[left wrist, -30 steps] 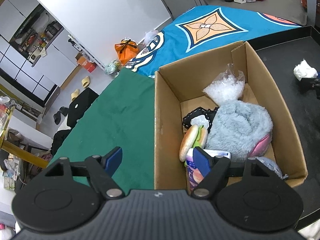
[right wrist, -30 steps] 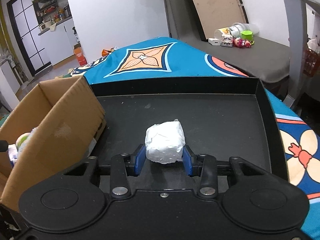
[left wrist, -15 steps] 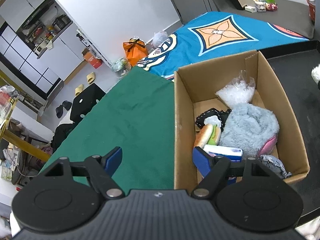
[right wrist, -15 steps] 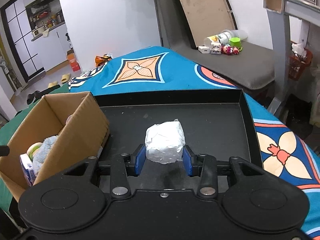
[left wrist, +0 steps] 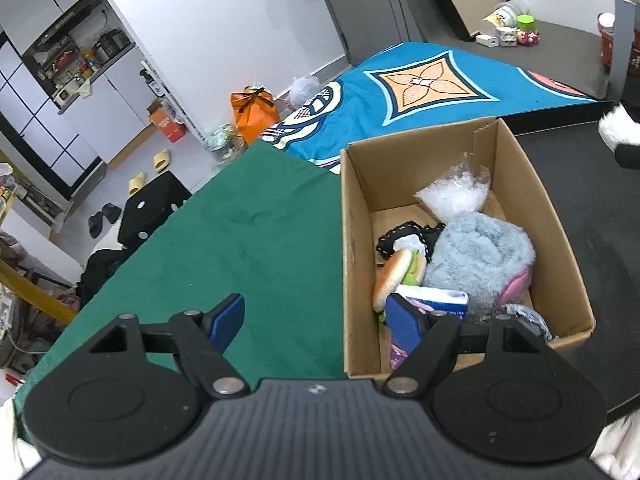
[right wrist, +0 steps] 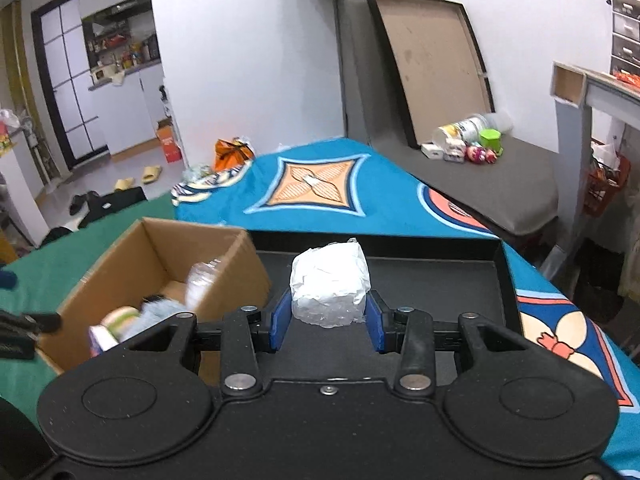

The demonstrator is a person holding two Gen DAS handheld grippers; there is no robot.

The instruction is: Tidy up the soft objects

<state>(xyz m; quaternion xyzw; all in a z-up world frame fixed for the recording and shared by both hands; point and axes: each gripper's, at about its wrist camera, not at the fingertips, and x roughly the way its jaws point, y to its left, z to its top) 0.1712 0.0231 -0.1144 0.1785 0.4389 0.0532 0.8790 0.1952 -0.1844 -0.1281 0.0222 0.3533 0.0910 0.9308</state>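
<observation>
White wrapped bundle [right wrist: 329,282] pinched in right gripper [right wrist: 327,322] jaws above black tray [right wrist: 440,280], mid-carry; left gripper [left wrist: 316,318] jaws wide, empty; next: swing over cardboard box [right wrist: 120,256], release.

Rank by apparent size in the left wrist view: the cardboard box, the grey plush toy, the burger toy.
1. cardboard box, largest; it contains both others.
2. grey plush toy.
3. burger toy, smallest.

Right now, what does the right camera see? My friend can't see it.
The right gripper holds a white crinkly bundle above a black tray. To its left sits an open cardboard box with soft toys inside.
</observation>
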